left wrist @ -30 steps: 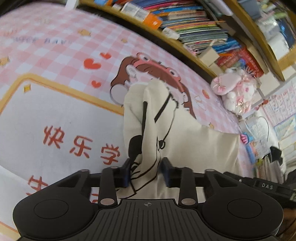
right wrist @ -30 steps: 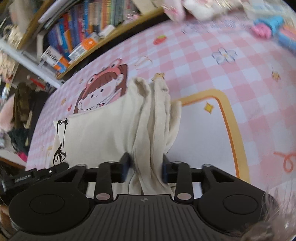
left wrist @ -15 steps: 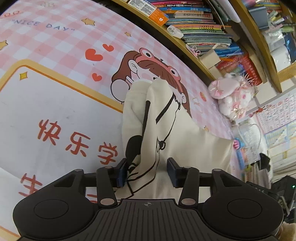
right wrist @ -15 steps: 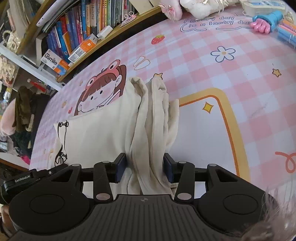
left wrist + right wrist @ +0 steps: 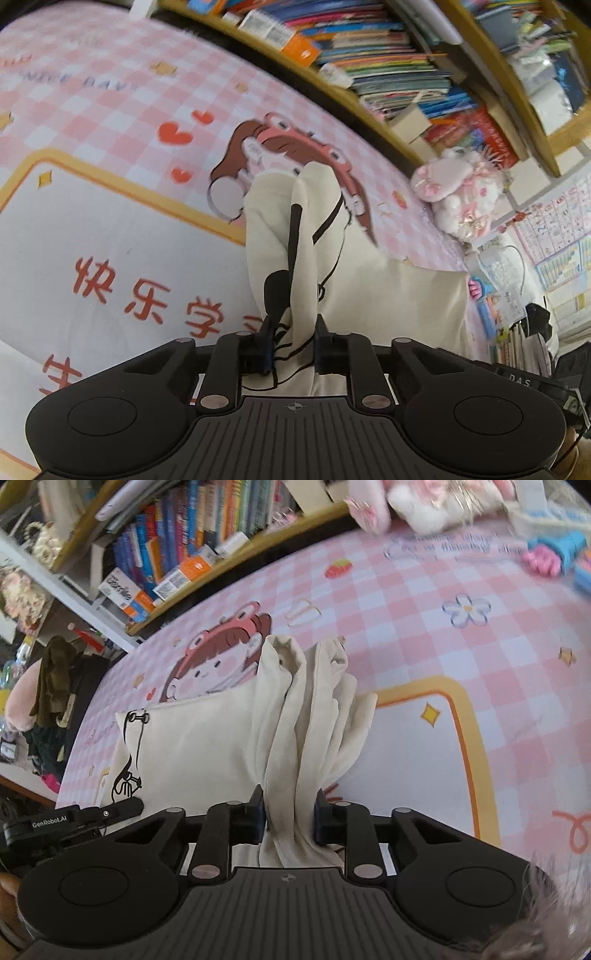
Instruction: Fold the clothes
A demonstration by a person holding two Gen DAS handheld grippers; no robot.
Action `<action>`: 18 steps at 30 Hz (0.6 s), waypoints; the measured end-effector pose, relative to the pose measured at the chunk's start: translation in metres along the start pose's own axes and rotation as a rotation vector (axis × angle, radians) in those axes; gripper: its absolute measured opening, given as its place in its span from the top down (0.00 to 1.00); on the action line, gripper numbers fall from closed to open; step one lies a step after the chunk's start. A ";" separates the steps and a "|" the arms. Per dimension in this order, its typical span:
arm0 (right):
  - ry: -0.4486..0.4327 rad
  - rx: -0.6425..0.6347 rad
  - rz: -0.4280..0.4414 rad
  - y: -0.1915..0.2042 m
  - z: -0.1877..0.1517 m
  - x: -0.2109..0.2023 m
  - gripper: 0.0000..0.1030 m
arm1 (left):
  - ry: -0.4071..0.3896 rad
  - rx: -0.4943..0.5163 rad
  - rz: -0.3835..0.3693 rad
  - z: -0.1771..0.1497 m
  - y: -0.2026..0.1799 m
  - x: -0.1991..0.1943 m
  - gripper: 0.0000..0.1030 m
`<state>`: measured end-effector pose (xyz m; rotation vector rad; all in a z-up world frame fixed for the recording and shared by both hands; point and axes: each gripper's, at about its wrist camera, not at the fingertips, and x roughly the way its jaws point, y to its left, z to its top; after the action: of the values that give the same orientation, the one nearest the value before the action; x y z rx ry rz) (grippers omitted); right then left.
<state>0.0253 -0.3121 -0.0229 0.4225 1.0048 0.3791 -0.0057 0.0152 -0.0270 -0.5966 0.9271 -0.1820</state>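
Pink checkered desk mat [image 5: 110, 122] covers the surface, and bookshelves [image 5: 369, 62] stand behind it. On the mat lies the cream garment [image 5: 199, 749], which I hold at both ends. My left gripper [image 5: 293, 345] has just been closing and now pinches a bunched end with black print. My right gripper [image 5: 288, 818] has also just been closing and pinches the plain gathered end. In each wrist view the pinched folds run from 6 toward 12 o'clock.
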 end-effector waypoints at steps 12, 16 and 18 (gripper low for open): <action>-0.065 -0.085 -0.007 0.008 0.002 -0.015 0.81 | -0.032 0.043 -0.009 -0.004 -0.020 -0.004 0.85; -0.081 -0.092 -0.003 0.007 0.002 -0.019 0.81 | -0.038 0.054 -0.015 -0.003 -0.026 -0.004 0.85; -0.088 -0.095 -0.003 0.007 0.002 -0.022 0.81 | -0.041 0.060 -0.018 -0.003 -0.029 -0.005 0.85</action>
<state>0.0159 -0.3176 -0.0027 0.3491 0.8979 0.4007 -0.0079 -0.0077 -0.0090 -0.5511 0.8735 -0.2124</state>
